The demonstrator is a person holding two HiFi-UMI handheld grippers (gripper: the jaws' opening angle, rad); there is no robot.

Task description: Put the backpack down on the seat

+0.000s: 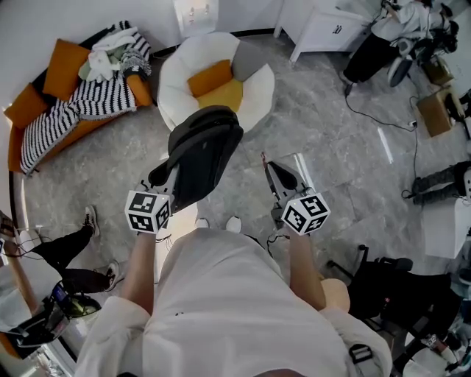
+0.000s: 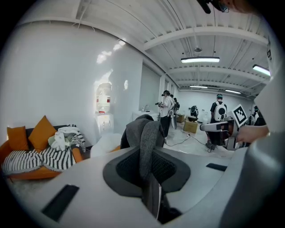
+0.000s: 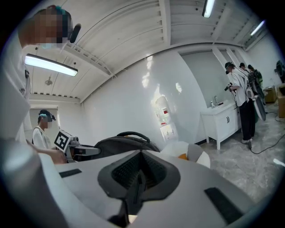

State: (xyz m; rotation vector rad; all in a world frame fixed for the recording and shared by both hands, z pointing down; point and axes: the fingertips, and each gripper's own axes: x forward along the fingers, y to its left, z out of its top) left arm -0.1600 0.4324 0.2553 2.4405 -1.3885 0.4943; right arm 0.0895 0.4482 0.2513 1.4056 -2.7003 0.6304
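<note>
A black backpack (image 1: 202, 151) hangs over the grey floor, just short of the round white seat (image 1: 250, 96) with orange cushions. My left gripper (image 1: 168, 177) is shut on the backpack's grey strap (image 2: 149, 147), which runs up between its jaws in the left gripper view; the backpack's body (image 2: 133, 129) hangs just beyond, with the white seat (image 2: 104, 142) behind it. My right gripper (image 1: 266, 163) is held to the right of the backpack, apart from it, shut with nothing in it. In the right gripper view the backpack (image 3: 124, 142) is on the left and the seat (image 3: 187, 151) is ahead.
An orange sofa (image 1: 73, 96) with a striped blanket stands at the far left. A white cabinet (image 1: 324, 29) and a water dispenser (image 1: 195, 15) line the back wall. A seated person's legs (image 1: 73, 250) are at my left, and cables (image 1: 390, 147) trail across the floor at right.
</note>
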